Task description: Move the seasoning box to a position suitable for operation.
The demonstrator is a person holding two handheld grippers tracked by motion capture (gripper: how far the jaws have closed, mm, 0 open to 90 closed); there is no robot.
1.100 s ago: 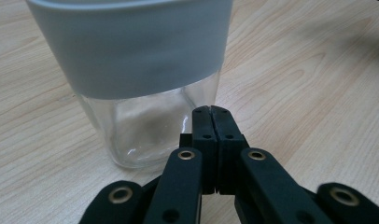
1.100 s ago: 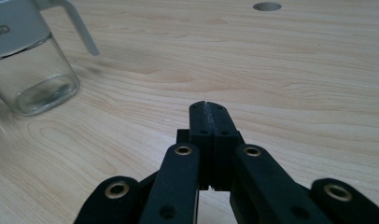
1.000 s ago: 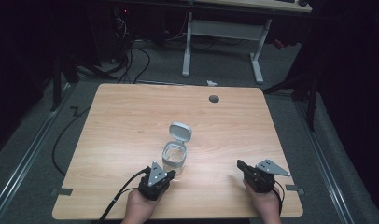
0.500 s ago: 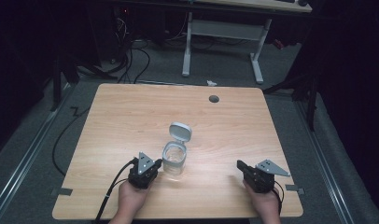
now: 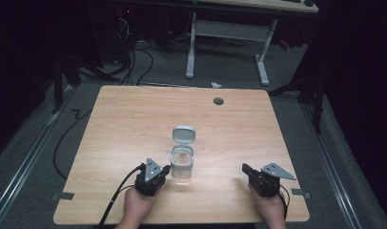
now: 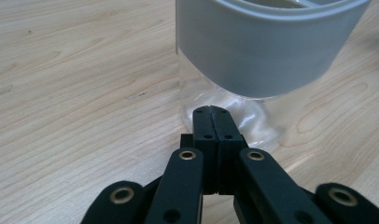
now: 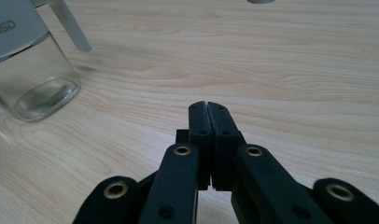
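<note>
A clear glass jar [image 5: 182, 164] with a grey collar and a flipped-open grey lid [image 5: 184, 134] stands on the wooden table [image 5: 134, 119], slightly front of centre. My left gripper [image 5: 165, 170] is shut and empty, its tips just short of the jar's base [image 6: 225, 112] at the jar's left. My right gripper [image 5: 245, 169] rests near the table's front right, shut with nothing between its jaws [image 7: 209, 108]. In the right gripper view the jar [image 7: 31, 70] sits well off to the left.
A round cable hole [image 5: 218, 101] sits near the table's far edge. Beyond the table stands a white desk frame [image 5: 227, 33]. Cables [image 5: 72, 138] trail over the floor at the left.
My left gripper moved left away from the jar, then came back toward its base. The right gripper stayed in place.
</note>
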